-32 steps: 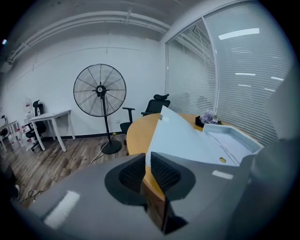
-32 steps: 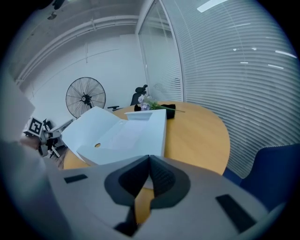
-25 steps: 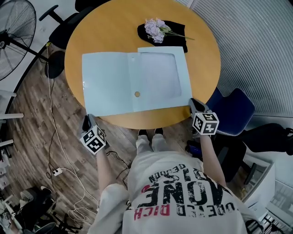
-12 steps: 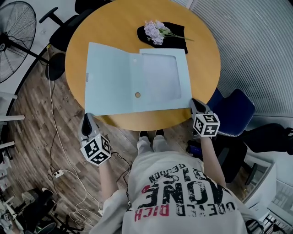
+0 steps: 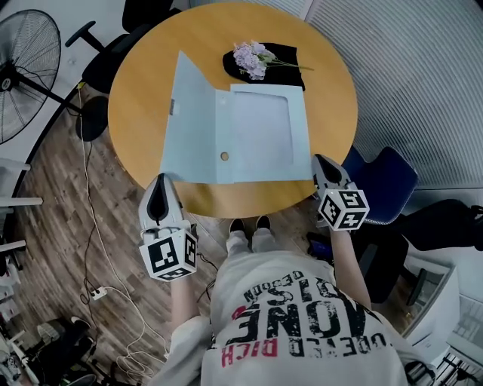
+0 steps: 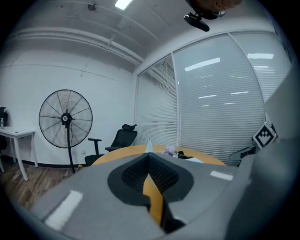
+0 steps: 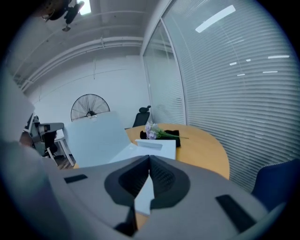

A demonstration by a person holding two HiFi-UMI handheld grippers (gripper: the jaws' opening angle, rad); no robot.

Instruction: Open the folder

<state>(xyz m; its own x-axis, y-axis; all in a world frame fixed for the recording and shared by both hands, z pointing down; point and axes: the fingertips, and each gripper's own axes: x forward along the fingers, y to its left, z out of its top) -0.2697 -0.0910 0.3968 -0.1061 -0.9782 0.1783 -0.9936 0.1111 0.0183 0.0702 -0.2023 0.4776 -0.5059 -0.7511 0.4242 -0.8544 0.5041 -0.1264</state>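
**Inspector:** State the surface and the room, left to right.

**Technician:** Head view. A standing fan point(image 5: 26, 71) is at 9 o'clock from the round wooden table point(image 5: 143, 83). It stands on plank flooring point(image 5: 53, 196) crossed by a cable point(image 5: 89, 181). A black office chair point(image 5: 113, 41) is at 10 o'clock. Slatted blinds point(image 5: 407, 75) fill the 2 o'clock side. A blue chair point(image 5: 385, 181) sits beyond the rim at 4 o'clock.

**Inspector:** What does one view show that another does not?

**Technician:** Only the head view shows the floor and the whole table top, with lilac flowers point(image 5: 253, 54) on a black cloth point(image 5: 285, 54) at 12 o'clock. The left gripper view adds a white desk point(image 6: 14, 135) at 9 o'clock and a ceiling lamp point(image 6: 123, 3). The right gripper view shows the cover point(image 7: 93, 138) broadside, as a wide pale panel.

**Inspector:** Condition of the task item?

**Technician:** The pale blue folder point(image 5: 260, 136) lies near the table centre. Its left cover stands tilted up off the wood. The right panel lies flat and carries a paler rounded rectangle, with a round fastener point(image 5: 224, 156) at its 7 o'clock corner.

**Inspector:** Jaw status?

**Technician:** The left gripper point(image 5: 159, 181) is at the 7 o'clock rim. Its jaws have just been closing and are now clenched. A thin pale sliver at their tips, seen edge-on, appears to be the cover's lower corner. The right gripper point(image 5: 318, 160) is at the 4 o'clock rim, clamped on the folder's lower right corner, with pale sheet between the pads.
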